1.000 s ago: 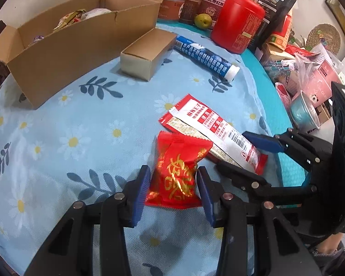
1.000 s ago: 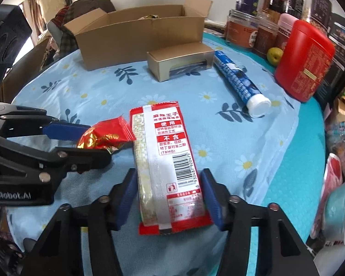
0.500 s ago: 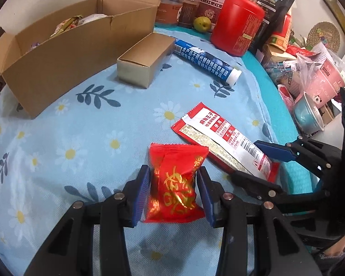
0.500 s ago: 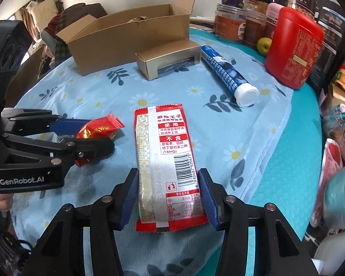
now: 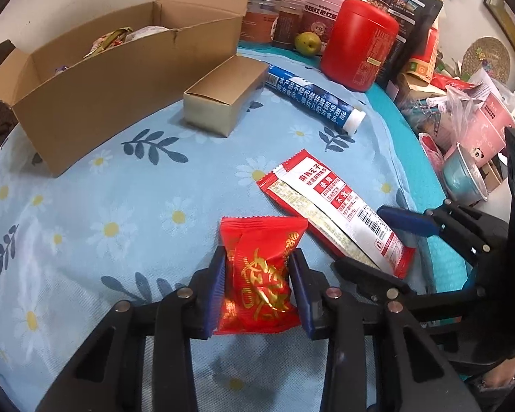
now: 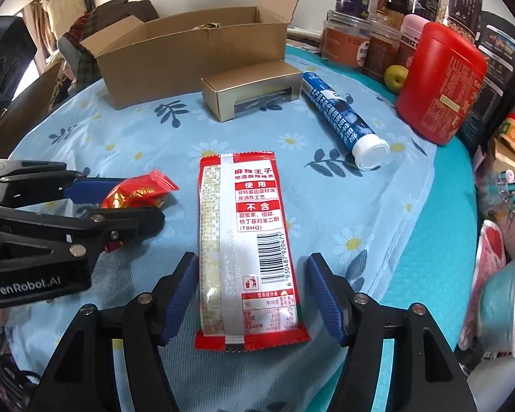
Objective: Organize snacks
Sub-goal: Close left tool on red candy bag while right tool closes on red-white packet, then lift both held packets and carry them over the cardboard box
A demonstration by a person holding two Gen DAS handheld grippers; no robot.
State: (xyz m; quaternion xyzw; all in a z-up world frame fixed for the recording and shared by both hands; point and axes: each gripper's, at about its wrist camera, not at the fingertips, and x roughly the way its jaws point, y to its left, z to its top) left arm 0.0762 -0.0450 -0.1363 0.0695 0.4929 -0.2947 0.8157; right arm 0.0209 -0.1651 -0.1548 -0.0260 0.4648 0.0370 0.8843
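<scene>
— Where are the snacks?
— My left tongs [image 5: 257, 286] pinch the red candy packet [image 5: 259, 274] on the desk [image 5: 86, 223]. My right tongs [image 6: 252, 295] stand open astride the long red-and-white snack packet [image 6: 247, 240], not touching it.
— What's nearby?
— Beyond lie a small gold box [image 6: 250, 94] and a blue tube [image 6: 340, 120], with the open cardboard box [image 6: 195, 51] behind.

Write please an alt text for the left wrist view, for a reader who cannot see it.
The left gripper is shut on a small red candy packet lying on a blue flowered tablecloth. To its right, a long red and white snack packet lies between the open fingers of the right gripper. Behind stand an open cardboard box, a small gold box and a blue tube.
</scene>
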